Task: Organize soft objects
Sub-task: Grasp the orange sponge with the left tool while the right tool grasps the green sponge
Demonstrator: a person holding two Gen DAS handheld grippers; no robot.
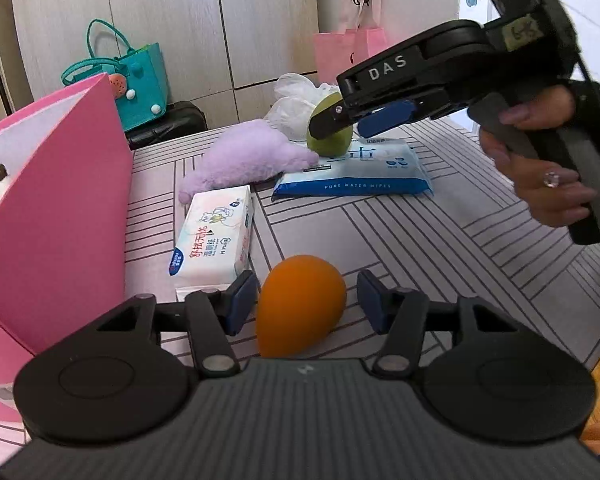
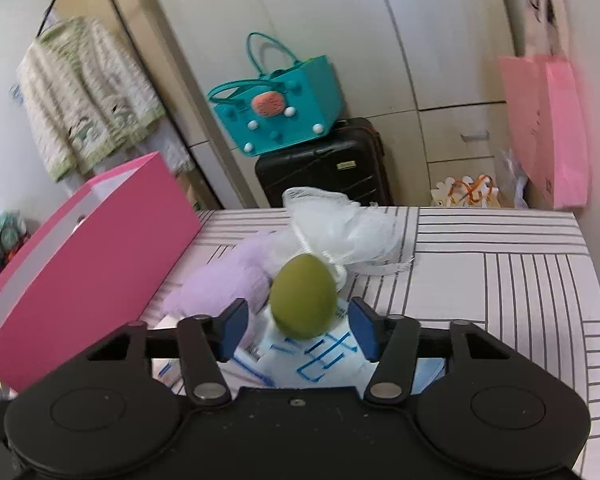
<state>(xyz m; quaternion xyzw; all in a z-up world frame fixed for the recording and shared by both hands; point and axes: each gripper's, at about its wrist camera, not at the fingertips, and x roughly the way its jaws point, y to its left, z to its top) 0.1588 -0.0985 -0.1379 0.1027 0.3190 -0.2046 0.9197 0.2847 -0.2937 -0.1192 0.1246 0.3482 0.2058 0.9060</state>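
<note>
The left hand-held gripper [image 1: 306, 300] stands with its jaws narrowed around an orange egg-shaped sponge [image 1: 300, 306]; the left pad is just beside the sponge, the right pad sits apart from it, so nothing is pressed. The sponge rests on the striped surface [image 1: 440, 240], at the six o'clock of the left wrist view. At its ten o'clock lies a white tissue pack [image 1: 214, 236], with a pink box [image 1: 56, 216] at nine o'clock. The right hand-held gripper [image 2: 298, 326], held by a hand [image 1: 540, 168], has its jaws part open on either side of a green egg-shaped sponge [image 2: 303, 298], neither pad touching it. That sponge sits on a blue wipes pack [image 1: 356, 172]; a purple plush [image 1: 248, 156] lies at its nine o'clock and white mesh [image 2: 340, 224] at twelve o'clock.
</note>
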